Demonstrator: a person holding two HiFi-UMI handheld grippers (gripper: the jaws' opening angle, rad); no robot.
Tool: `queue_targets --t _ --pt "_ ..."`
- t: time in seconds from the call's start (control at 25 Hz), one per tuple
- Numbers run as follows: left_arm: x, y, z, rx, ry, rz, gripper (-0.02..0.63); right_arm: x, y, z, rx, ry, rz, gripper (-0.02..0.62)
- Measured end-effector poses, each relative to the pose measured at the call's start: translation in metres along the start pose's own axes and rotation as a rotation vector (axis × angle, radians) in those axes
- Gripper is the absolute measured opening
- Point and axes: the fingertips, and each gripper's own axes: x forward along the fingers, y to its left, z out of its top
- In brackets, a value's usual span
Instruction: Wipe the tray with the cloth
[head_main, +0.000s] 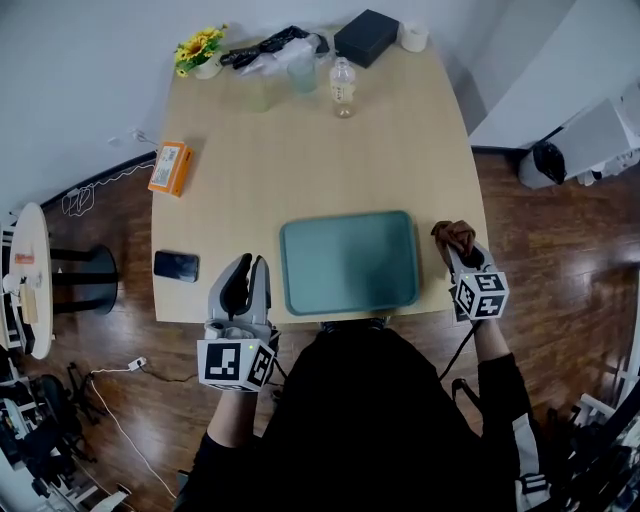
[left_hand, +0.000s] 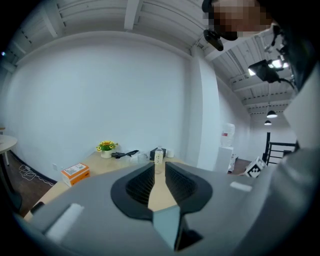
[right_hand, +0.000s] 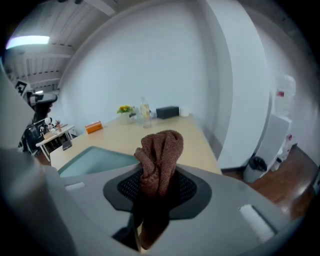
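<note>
Head view: the tray (head_main: 348, 262) lies flat at the middle of the desk's (head_main: 300, 160) front edge. It looks stiff, smooth and fairly light, so I expect it to slide under a hard wipe. Its left rim is where I would steady it. The cloth (head_main: 455, 236) is a small brown wad at the desk's front right corner, just beside the tray's right rim, and it is caught in my right gripper (head_main: 459, 250). My left gripper (head_main: 248, 288) sits over the front edge, just left of the tray and apart from it.

Left gripper view: the jaws stand almost together, with only a thin slit between the ribbed pads. Nothing is in that slit, and bare desk shows through it.

Right gripper view: the jaws are clamped on the cloth's (right_hand: 159, 160) middle. A bunched fold rises past the tips and a tail hangs below. It is soft, limp and knitted, so it will crumple rather than push. I judge the protruding wad is the part to press on the tray (right_hand: 95, 159), which lies to the left.
</note>
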Motion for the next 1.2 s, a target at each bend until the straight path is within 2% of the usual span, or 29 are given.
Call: queue_targets --t 0.08,0.16,0.24,0.28,0.32,0.36,0.4,0.48,0.6,0.76,0.8,0.92,1.04,1.2 --pt "0.002 -0.003 0.000 0.001 0.005 -0.010 0.048 0.029 -0.004 -0.048 0.048 0.133 0.016 0.120" --pt "0.002 -0.005 0.001 0.002 0.007 -0.015 0.048 0.043 -0.007 -0.071 0.053 0.191 0.005 0.143" --pt "0.001 -0.007 0.001 0.002 0.006 -0.015 0.048 0.043 -0.010 -0.073 0.039 0.200 -0.008 0.154" --pt "0.001 -0.008 0.000 0.000 0.006 -0.014 0.048 0.039 -0.011 -0.070 0.032 0.204 -0.014 0.173" --pt "0.001 -0.010 0.000 -0.002 0.006 -0.015 0.048 0.033 -0.012 -0.063 0.027 0.195 -0.022 0.218" --pt "0.002 -0.010 -0.001 -0.003 0.007 -0.018 0.048 0.023 -0.013 -0.048 0.025 0.164 -0.034 0.268" --pt "0.003 -0.011 -0.001 -0.005 0.007 -0.020 0.048 0.010 -0.013 -0.027 0.023 0.111 -0.048 0.284" --pt "0.004 -0.009 -0.001 -0.008 0.005 -0.021 0.048 -0.020 -0.006 0.027 0.013 -0.029 -0.066 0.287" --pt "0.006 -0.008 -0.004 -0.017 0.005 -0.023 0.048 -0.062 0.020 0.104 -0.010 -0.221 -0.029 0.270" --pt "0.008 -0.015 -0.003 -0.018 0.004 -0.041 0.048 -0.106 0.053 0.174 -0.068 -0.378 0.007 0.253" --pt "0.008 -0.017 -0.002 -0.018 0.002 -0.044 0.048 -0.117 0.059 0.187 -0.080 -0.418 0.000 0.208" --pt "0.008 -0.018 0.000 -0.016 0.002 -0.046 0.048 -0.149 0.076 0.226 -0.116 -0.570 -0.014 0.000" --pt "0.007 -0.018 -0.002 -0.019 0.009 -0.044 0.048 -0.162 0.106 0.248 -0.151 -0.648 0.062 0.000" --pt "0.005 -0.022 -0.002 -0.020 0.014 -0.047 0.048 -0.150 0.139 0.242 -0.132 -0.628 0.174 0.000"
